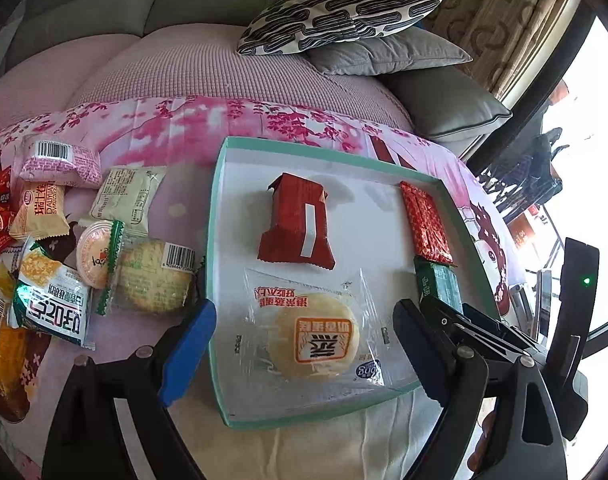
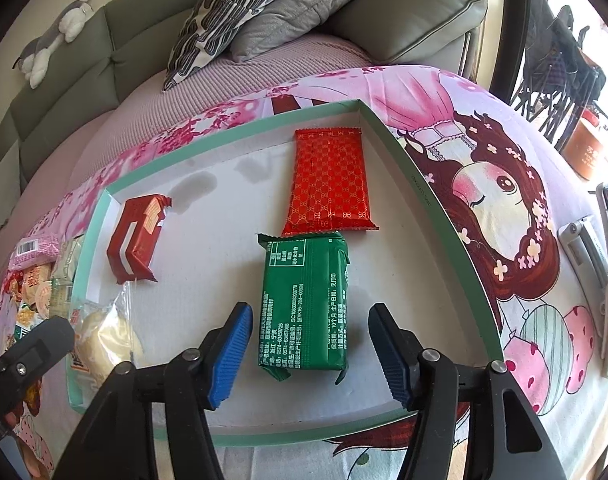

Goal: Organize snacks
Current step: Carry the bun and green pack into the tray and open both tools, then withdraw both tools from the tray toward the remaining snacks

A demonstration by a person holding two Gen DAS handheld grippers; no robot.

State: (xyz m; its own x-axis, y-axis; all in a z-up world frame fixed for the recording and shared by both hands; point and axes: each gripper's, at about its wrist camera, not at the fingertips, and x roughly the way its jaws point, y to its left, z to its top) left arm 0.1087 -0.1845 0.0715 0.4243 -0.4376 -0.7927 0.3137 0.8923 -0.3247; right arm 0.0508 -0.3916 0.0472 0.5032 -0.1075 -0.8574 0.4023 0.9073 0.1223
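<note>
A floral pink cloth (image 1: 176, 124) covers the worktop, carrying a mint-rimmed white tray (image 2: 387, 136). Loose snacks (image 1: 104, 240) crowd the cloth at nine o'clock of the tray. Inside lie a clear-wrapped round cake (image 1: 313, 340), a green packet (image 2: 304, 304), a patterned red packet (image 2: 329, 184) and a dark red one (image 1: 298, 222). The left hand-held gripper (image 1: 304, 356) straddles the cake, released, seemingly clear of it. The right hand-held gripper (image 2: 307, 354) stands released around the green packet.

We've got two black plastic grippers, left gripper (image 1: 304, 344) and right gripper (image 2: 309, 350), ridged blue pads, silver pivot screws.
</note>
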